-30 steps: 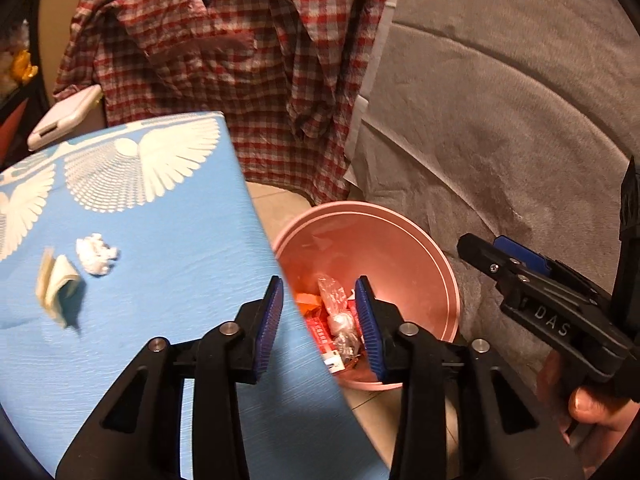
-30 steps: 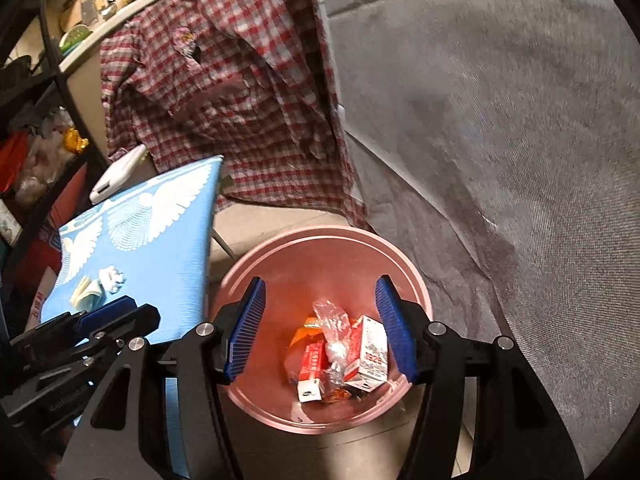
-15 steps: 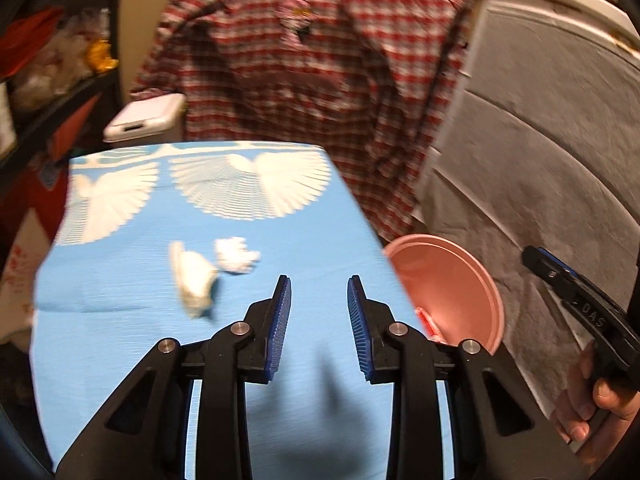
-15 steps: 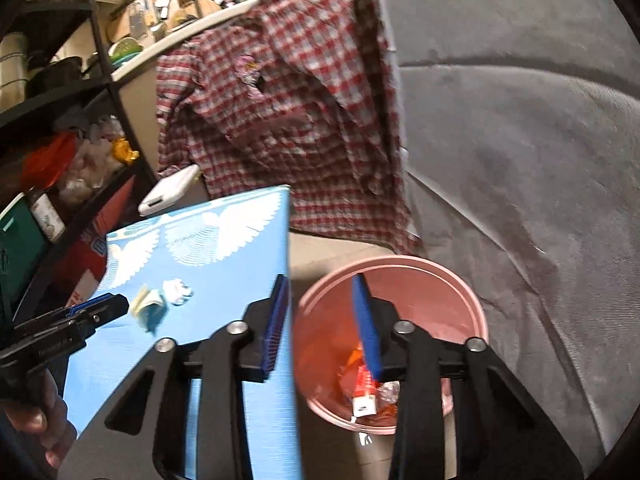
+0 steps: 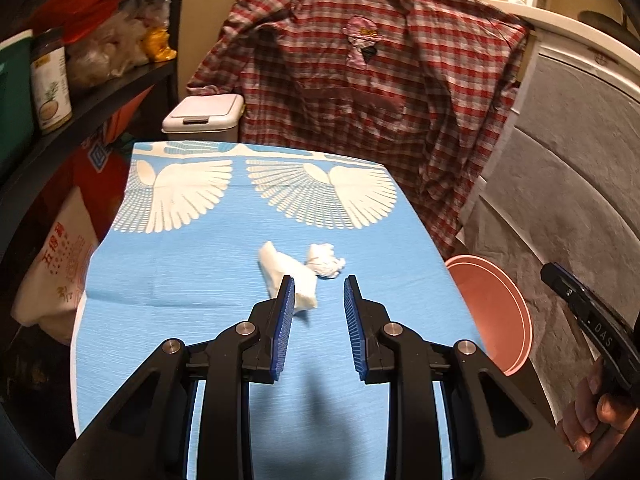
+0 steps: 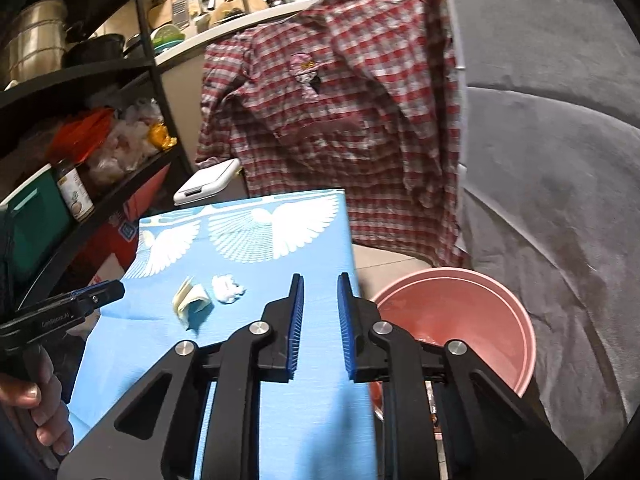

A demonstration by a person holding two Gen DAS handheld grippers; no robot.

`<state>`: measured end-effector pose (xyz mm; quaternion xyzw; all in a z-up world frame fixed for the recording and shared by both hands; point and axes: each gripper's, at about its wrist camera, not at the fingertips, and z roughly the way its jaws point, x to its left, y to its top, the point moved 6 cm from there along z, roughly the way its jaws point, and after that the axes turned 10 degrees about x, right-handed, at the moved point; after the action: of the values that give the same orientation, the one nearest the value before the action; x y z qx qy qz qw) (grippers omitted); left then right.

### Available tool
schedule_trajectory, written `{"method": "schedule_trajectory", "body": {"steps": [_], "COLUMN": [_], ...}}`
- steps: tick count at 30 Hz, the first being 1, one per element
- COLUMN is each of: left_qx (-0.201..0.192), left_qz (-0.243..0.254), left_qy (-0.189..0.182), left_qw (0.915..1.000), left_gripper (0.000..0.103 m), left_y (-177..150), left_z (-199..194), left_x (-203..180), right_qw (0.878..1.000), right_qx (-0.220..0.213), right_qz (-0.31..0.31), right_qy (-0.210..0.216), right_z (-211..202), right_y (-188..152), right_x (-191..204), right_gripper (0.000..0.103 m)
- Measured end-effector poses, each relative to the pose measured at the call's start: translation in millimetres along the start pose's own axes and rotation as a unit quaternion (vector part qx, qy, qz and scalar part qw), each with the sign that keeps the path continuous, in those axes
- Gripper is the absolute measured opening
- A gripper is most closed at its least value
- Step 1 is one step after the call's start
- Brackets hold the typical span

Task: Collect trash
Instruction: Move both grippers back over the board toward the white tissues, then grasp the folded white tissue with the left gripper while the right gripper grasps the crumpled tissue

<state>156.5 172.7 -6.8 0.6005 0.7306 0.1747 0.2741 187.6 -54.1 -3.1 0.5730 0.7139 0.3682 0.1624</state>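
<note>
— Near the middle of the blue cloth-covered board [image 5: 192,280] lie our two pieces of trash: a folded paper wad [image 5: 288,276] and, just beside it toward the right edge, a crumpled white tissue [image 5: 325,261]. Our left gripper [image 5: 318,312] hovers short of them, jaws narrowly apart with nothing between them. Our right gripper [image 6: 318,320] has just been closing, and its jaws stand close together, empty, over the board's right edge.

— What could go wrong?

— We judge both gaps too narrow; coming down like this could push the wad or nudge the tissue away instead of taking it. The tissue is light, so a clipped edge might flick it off the board.

— And the pink bucket [image 6: 480,300]?

— It stands on the floor beside the right edge. Our own fingers hide most of its contents, and the left view cuts off most of it.
</note>
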Motion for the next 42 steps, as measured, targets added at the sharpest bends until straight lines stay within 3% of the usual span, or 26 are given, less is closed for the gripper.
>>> {"method": "schedule_trajectory", "body": {"steps": [4,7,8,16,28,42], "left_qx": [0.006,0.013,0.017,0.050,0.078,0.104], "left_qz": [-0.016,-0.033,-0.037,-0.048,-0.053,-0.056], "left_qy": [-0.002,-0.010,-0.012,-0.023,-0.056,-0.074], "left_qw": [0.9998,0.9993,0.9991,0.9973,0.9940,0.9903], "left_gripper": [0.026,0.026,0.026,0.033,0.034,0.034], "left_y": [1.8,2.3,2.1,-1.5,-1.2,-2.4], "left_z": [8.1,16.6,20.2,57.2,97.9,129.4], "left_x": [17.2,29.3,32.5,46.5,44.8,43.1], "right_qw": [1.000,1.000,0.999,0.998,0.993,0.990], "right_qx": [0.011,0.018,0.021,0.037,0.060,0.092], "right_qz": [-0.014,-0.021,-0.025,-0.048,-0.089,-0.076], "right_qy": [0.008,0.009,0.011,0.021,0.040,0.071], "right_z": [11.6,21.2,25.4,53.0,89.1,130.5], "right_y": [-1.4,-2.8,-3.0,-3.2,-8.2,6.2], "right_x": [12.7,19.1,21.9,39.2,66.4,80.9], "right_gripper": [0.018,0.044,0.048,0.051,0.051,0.051]}}
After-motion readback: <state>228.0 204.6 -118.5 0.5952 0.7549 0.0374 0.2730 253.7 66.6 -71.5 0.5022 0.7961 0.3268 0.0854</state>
